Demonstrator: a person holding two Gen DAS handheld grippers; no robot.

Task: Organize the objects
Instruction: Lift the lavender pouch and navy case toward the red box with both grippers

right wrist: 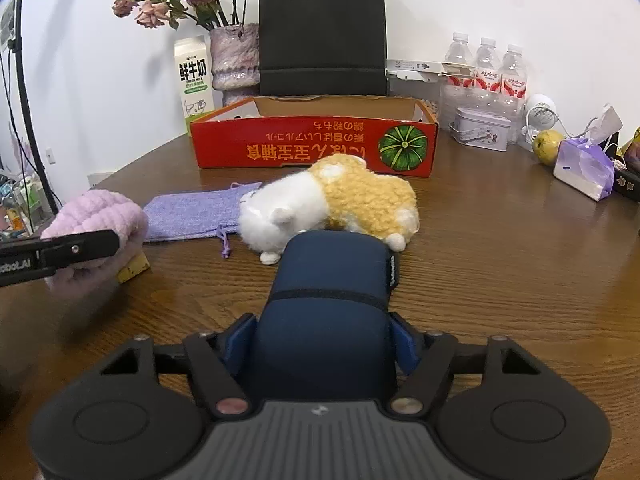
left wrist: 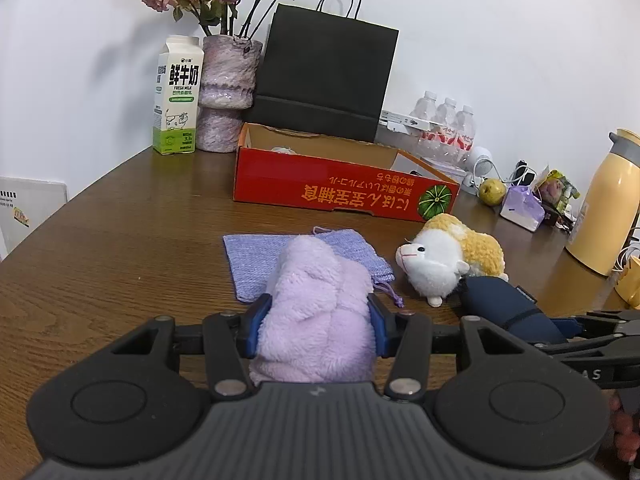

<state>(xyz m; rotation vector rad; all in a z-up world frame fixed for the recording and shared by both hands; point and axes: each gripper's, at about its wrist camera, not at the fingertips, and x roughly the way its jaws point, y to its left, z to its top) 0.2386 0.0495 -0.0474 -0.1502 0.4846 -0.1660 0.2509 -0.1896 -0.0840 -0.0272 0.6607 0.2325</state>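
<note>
The left tool is clamped on a fluffy lilac plush item; both blue pads press into its sides, with the jaws partway closed. In the left wrist view it covers part of a lilac knitted pouch lying flat on the wooden counter. The right wrist view alone shows the same plush from the side, at 9 o'clock, with a yellow object peeking out beneath it.

The right tool has a navy padded case between its jaws; the blue pads lie against the case's sides, jaws moderately apart. The case's far end meets a white and yellow plush hamster on the counter. In the left wrist view the hamster's face and eye show at 3 o'clock; the right wrist view shows only its back and ear.

Behind the toys, at 12 o'clock, sits an open red cardboard box, with a black paper bag, a milk carton and a vase of dried roses beyond it. The right wrist view also shows a small tin and water bottles at 2 o'clock.

Both tools point forward and slope downward toward the counter, side by side.
</note>
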